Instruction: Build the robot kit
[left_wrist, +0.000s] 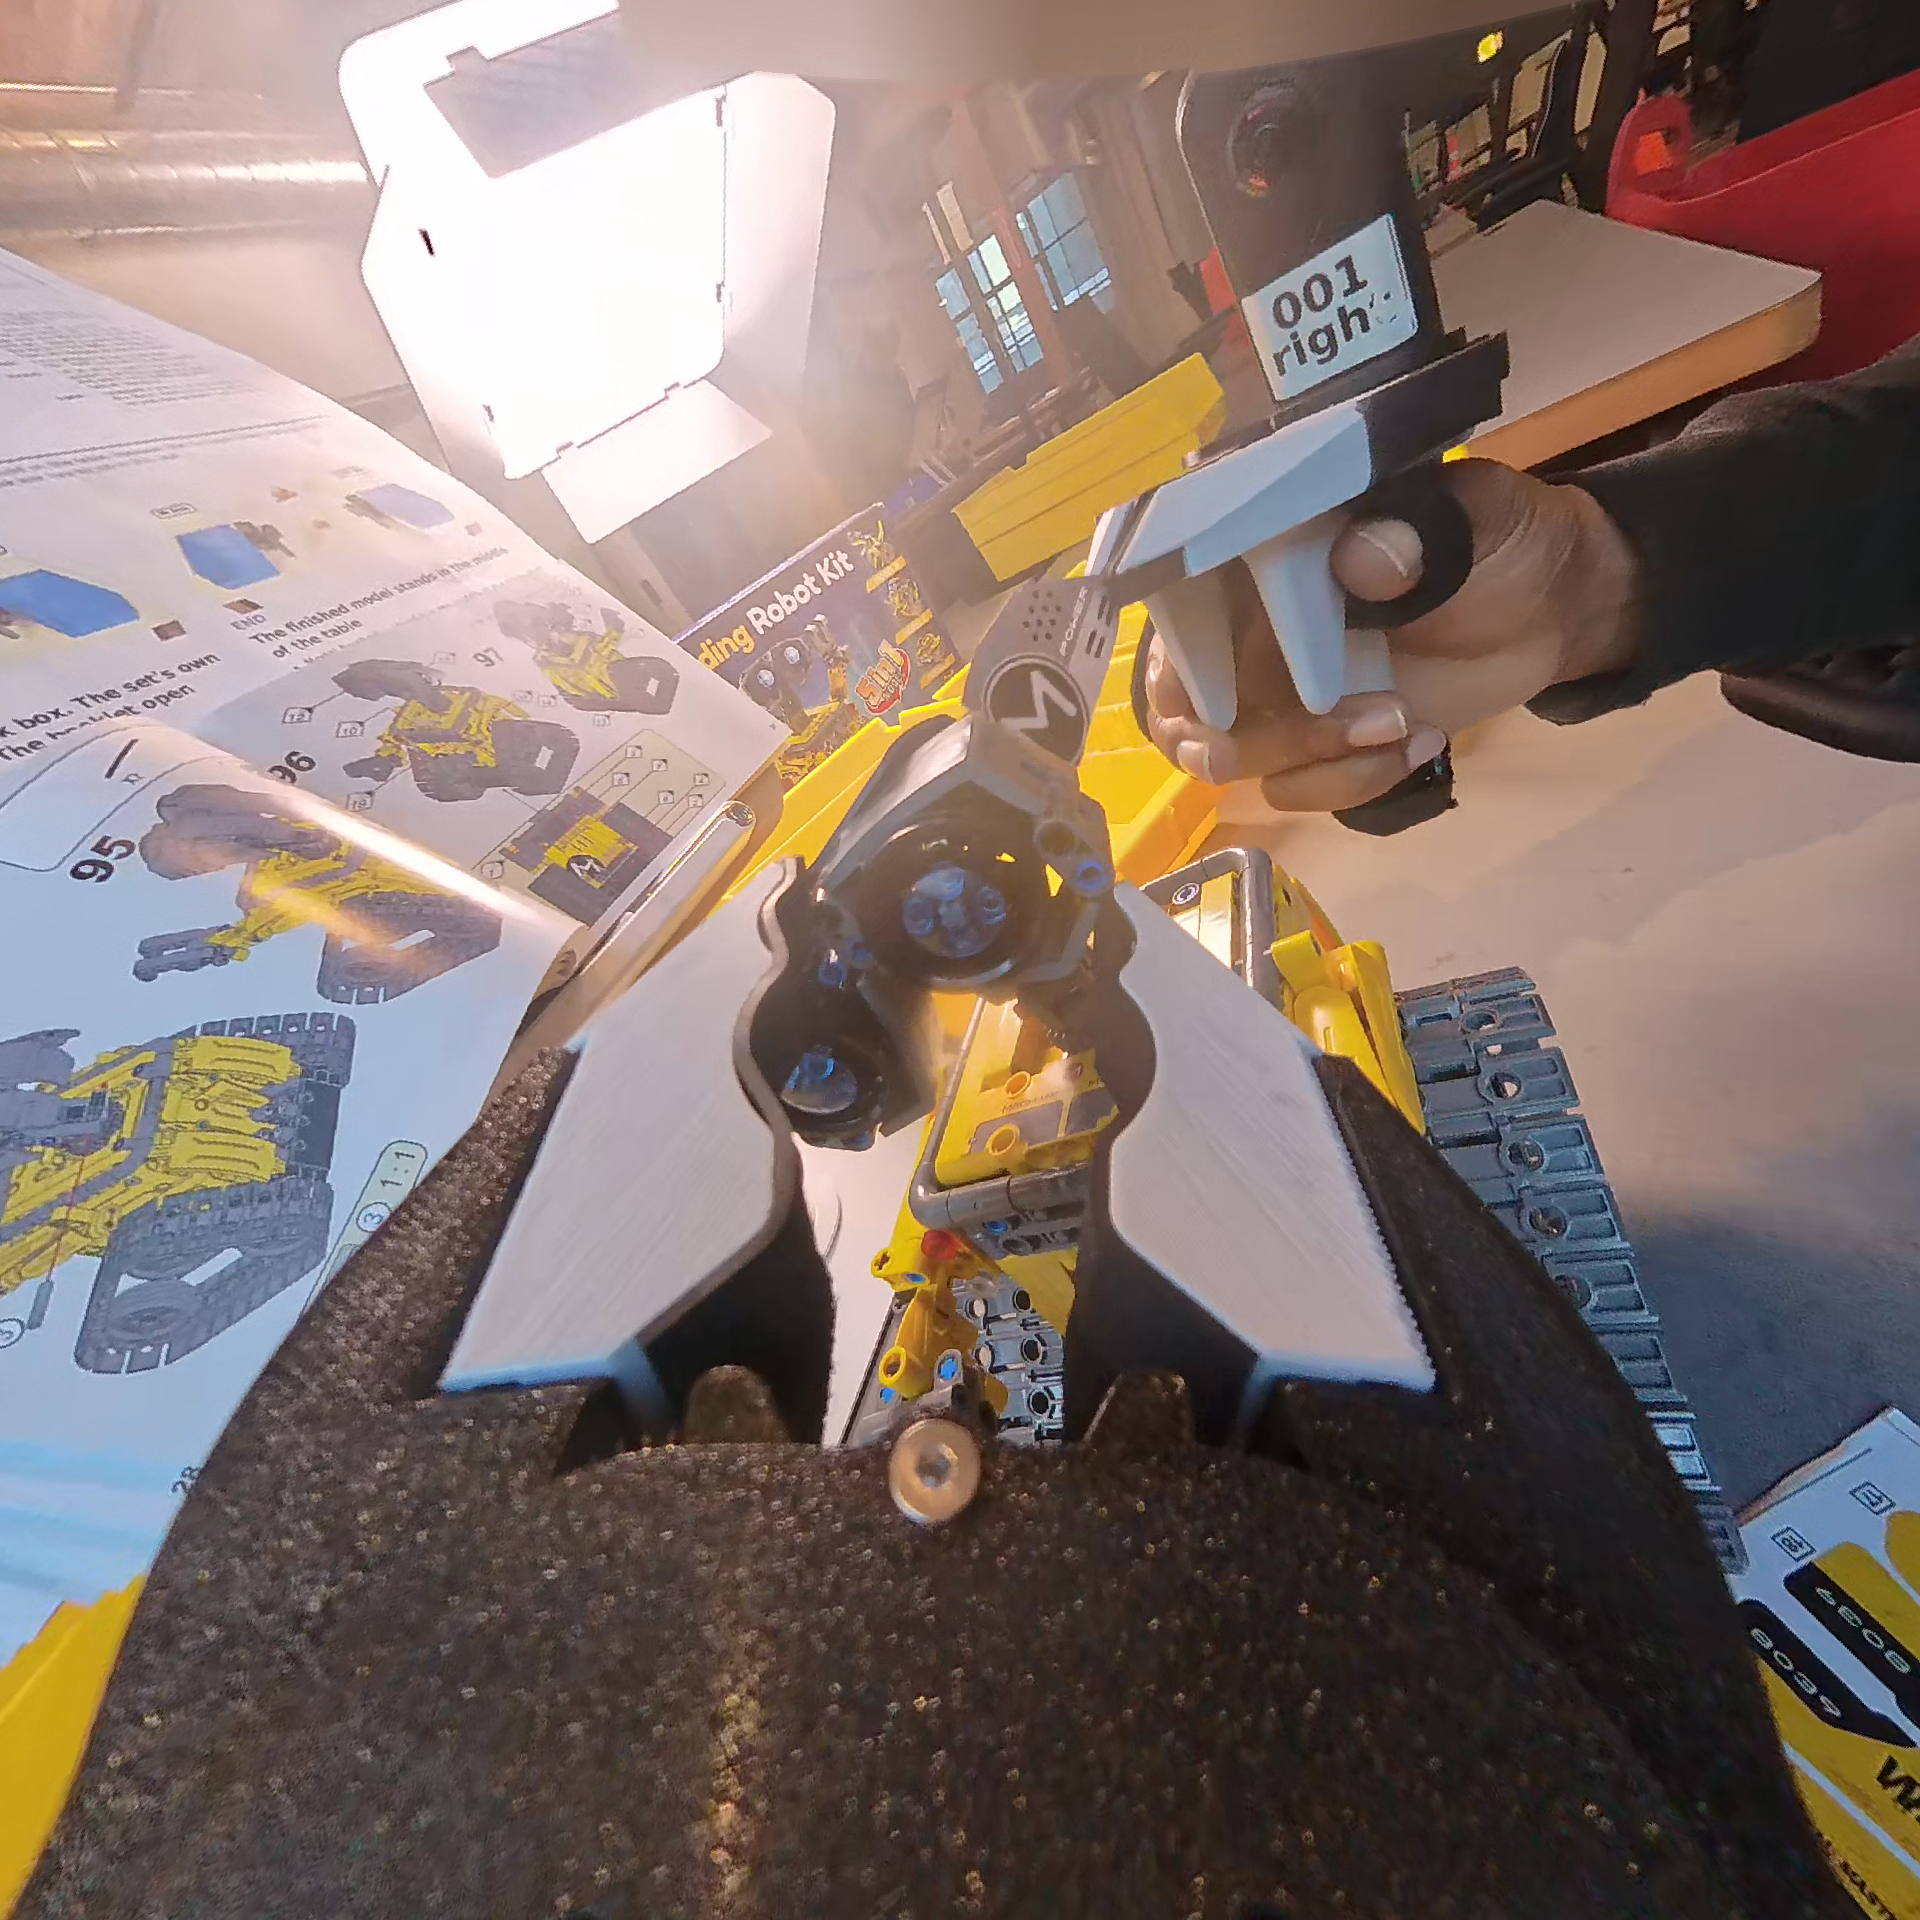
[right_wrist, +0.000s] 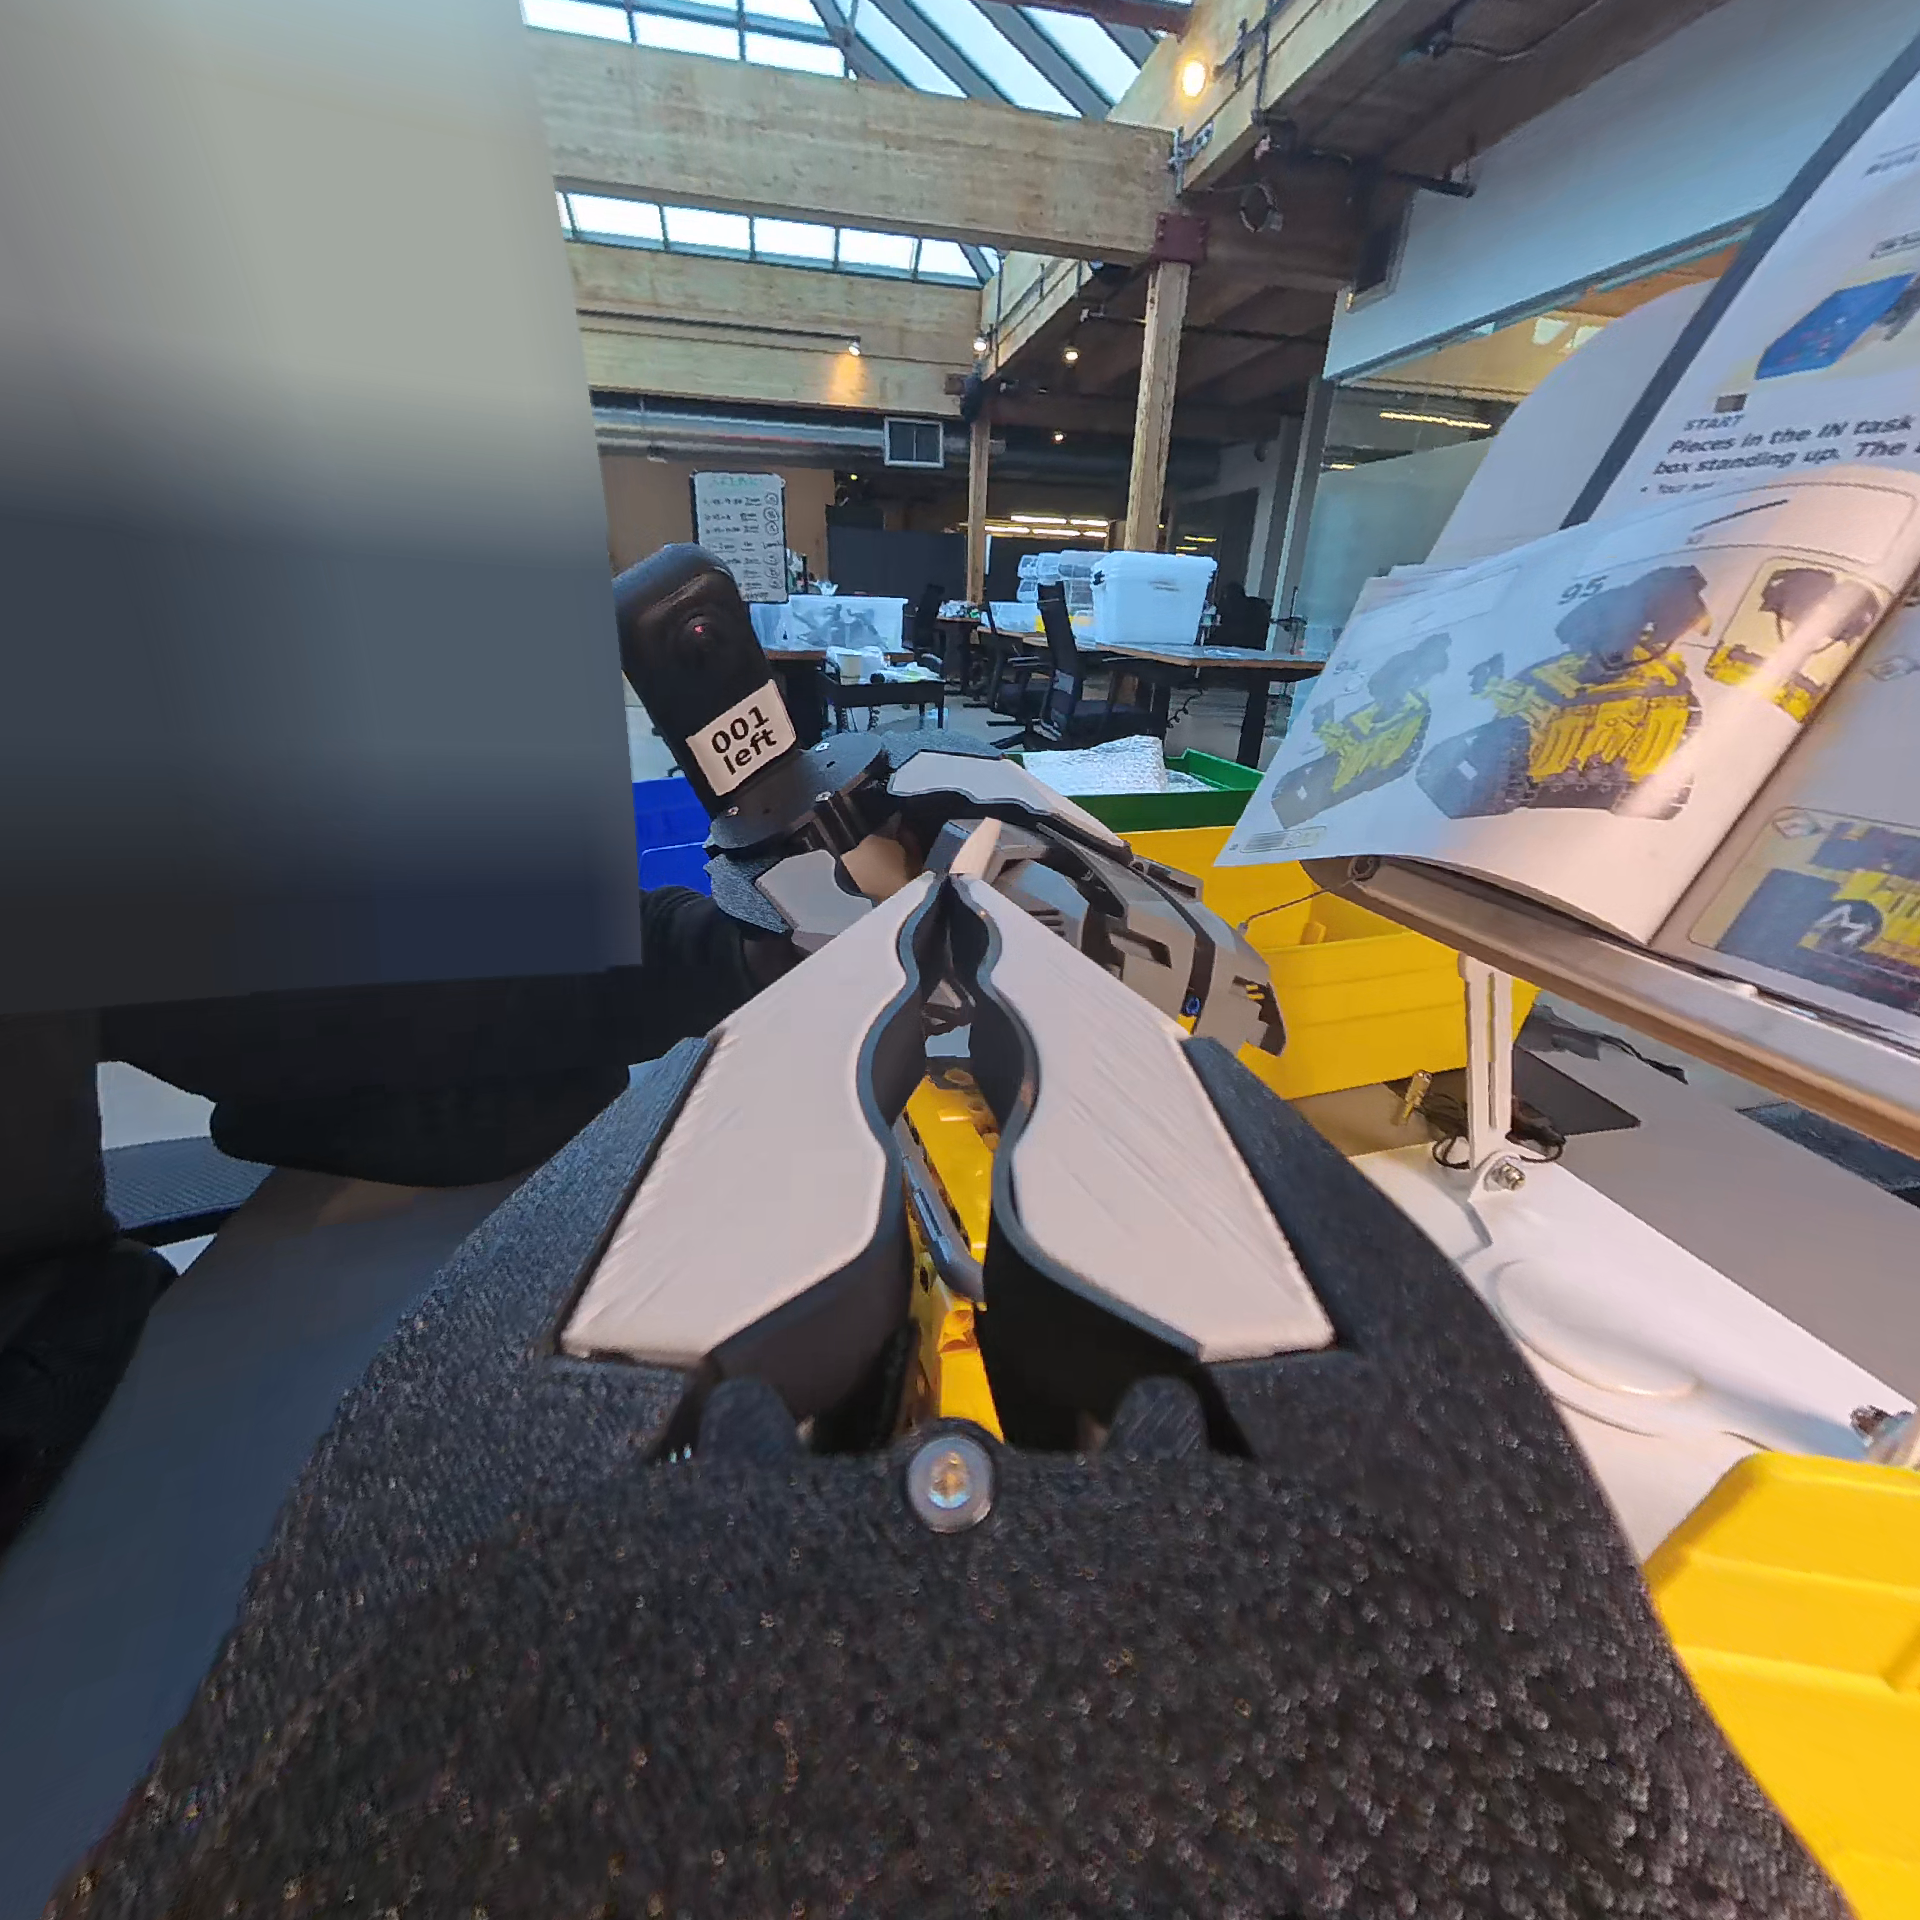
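A grey-and-black motor module (left_wrist: 951, 904) with blue pins is clamped between the 2 pale fingers of the left hand-held gripper (left_wrist: 940, 914), held above a yellow tracked model (left_wrist: 1340, 1049) that sits on the bench (left_wrist: 1714, 997). The module's long grey end is met from the upper right by the right hand-held gripper (left_wrist: 1117, 566), which is carried in a person's hand (left_wrist: 1455, 623). In the right wrist view, the right hand-held gripper (right_wrist: 951, 883) is seen w/ its fingers (right_wrist: 790, 1143) drawn nearly together; the tips appear to pinch the module's end (right_wrist: 1143, 925), though contact is partly hidden.

An open instruction booklet (left_wrist: 260, 831) is propped on a metal stand (right_wrist: 1558, 956) to the left of the module & crowds that side. Behind the module, a yellow bin (right_wrist: 1351, 987) and a printed kit box (left_wrist: 821, 634) are seen. A bright lamp panel (left_wrist: 561, 270) stands beyond the booklet & washes out that part of the left wrist view. A 2nd printed yellow-and-white sheet (left_wrist: 1839, 1621) lies at the lower right, near the model's grey track (left_wrist: 1507, 1143).

The bench top is pale grey. Beyond it, a large workshop w/ timber beams (right_wrist: 862, 145), skylights, desks and white storage tubs (right_wrist: 1153, 597) is visible.
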